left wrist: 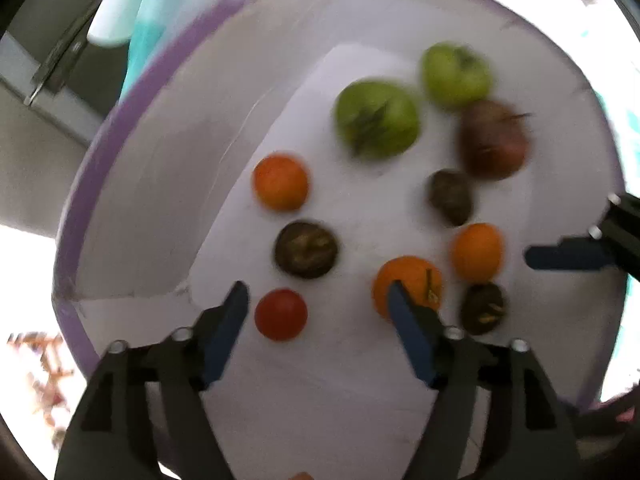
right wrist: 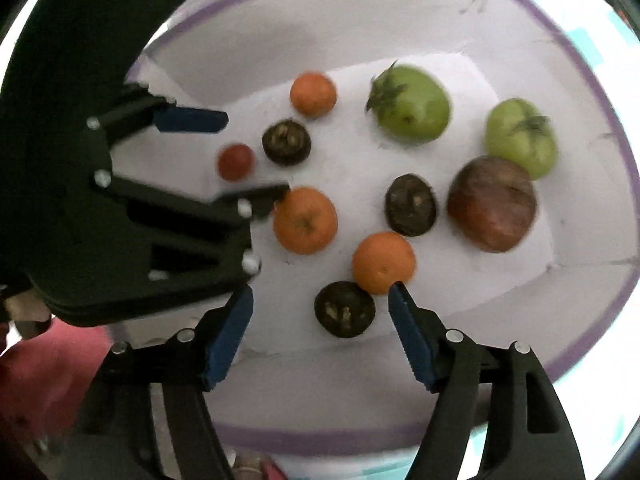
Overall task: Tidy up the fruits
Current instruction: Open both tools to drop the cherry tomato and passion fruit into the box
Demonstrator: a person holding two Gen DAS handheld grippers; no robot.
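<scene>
All the fruit sat in a shallow white tray with a purple rim (left wrist: 120,128): two green tomatoes (left wrist: 378,120), a bruised reddish-brown apple (left wrist: 494,140), three oranges (right wrist: 306,220), three dark round fruits (couldn't say what they were) (right wrist: 410,205) and a small red tomato (left wrist: 281,314). The left gripper (left wrist: 316,304) hovered spread wide around that red tomato, not touching it. The right gripper (right wrist: 322,304) hung open over a dark fruit, empty.
</scene>
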